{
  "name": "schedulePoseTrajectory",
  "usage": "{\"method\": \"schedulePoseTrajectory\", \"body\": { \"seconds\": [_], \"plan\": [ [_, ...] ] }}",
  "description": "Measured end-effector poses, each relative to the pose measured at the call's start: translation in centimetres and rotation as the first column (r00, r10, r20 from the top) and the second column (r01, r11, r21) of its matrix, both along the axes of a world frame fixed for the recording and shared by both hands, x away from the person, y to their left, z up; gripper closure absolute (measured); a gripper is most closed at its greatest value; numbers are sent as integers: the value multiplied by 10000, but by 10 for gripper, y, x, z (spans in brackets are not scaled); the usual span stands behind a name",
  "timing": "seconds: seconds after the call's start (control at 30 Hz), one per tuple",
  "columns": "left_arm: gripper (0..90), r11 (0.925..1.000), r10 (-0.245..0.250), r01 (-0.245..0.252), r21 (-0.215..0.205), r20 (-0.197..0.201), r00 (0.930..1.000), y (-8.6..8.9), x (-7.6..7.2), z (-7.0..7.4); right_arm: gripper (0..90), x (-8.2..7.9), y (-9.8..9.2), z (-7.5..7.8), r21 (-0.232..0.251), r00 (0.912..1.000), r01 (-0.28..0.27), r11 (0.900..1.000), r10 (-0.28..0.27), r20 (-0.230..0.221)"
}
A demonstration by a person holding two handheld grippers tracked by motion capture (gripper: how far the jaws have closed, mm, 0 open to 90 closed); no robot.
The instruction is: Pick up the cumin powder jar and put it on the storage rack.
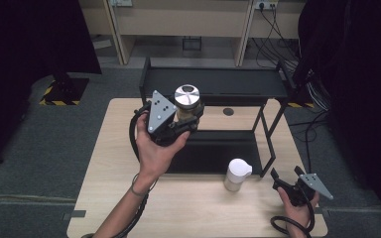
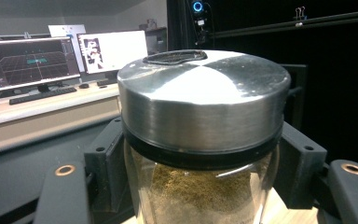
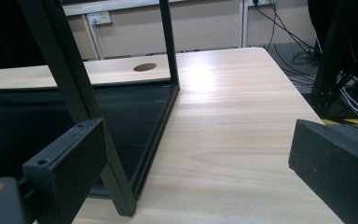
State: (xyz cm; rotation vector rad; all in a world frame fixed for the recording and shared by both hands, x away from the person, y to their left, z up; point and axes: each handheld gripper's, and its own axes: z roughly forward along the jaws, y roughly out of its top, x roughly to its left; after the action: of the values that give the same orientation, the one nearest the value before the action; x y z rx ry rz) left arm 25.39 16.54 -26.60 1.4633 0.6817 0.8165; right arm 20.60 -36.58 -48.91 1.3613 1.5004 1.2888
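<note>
While clamped between the two black jaws of the left gripper [image 1: 187,120], the glass jar [image 2: 200,191] was held upright in the air, above the table's far left part and in front of the black two-tier rack [image 1: 213,84]. Item one: jar, clear glass, brushed metal lid [image 2: 204,100] with a black band below it, filled with a brownish-green powder to just under the neck. In the left gripper view the jaws pressed on the glass from either side below the lid, closed as far as the jar's width allowed. In the high view the lid faced up, just beside the gripper's grey three-cornered plate [image 1: 159,111], with the left hand [image 1: 155,148] wrapped around the gripper's body.

Item two: white lidded container [image 1: 237,174], standing on the table [image 1: 198,208] near the rack's front right leg, untouched.

Item three: right gripper [image 1: 278,179], held low over the table's near right corner in the right hand [image 1: 297,208]. Its jaws stood wide apart with nothing between them; the right gripper view showed bare wood and the rack's lower tray [image 3: 135,116] past them.
</note>
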Motion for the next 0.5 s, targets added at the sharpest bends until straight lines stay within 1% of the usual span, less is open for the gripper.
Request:
{"method": "schedulePoseTrajectory", "body": {
  "seconds": [0.23, 0.33, 0.5],
  "plan": [
    [311, 9998, 182, -182, 9, 57, 9998, -2, 8, 13, 49, 0, 0, 0, 27, 10000, -1, 10000, 1, -2],
    [311, 9998, 174, -174, -59, 49, 9998, -3, 9, 15, 49, 0, 0, 0, 28, 10000, -5, 10000, 5, -3],
    [311, 9998, 193, -193, -12, 59, 9998, -6, 13, 22, 49, 0, 0, 0, 25, 10000, -6, 10000, 6, -8]
  ]
}}
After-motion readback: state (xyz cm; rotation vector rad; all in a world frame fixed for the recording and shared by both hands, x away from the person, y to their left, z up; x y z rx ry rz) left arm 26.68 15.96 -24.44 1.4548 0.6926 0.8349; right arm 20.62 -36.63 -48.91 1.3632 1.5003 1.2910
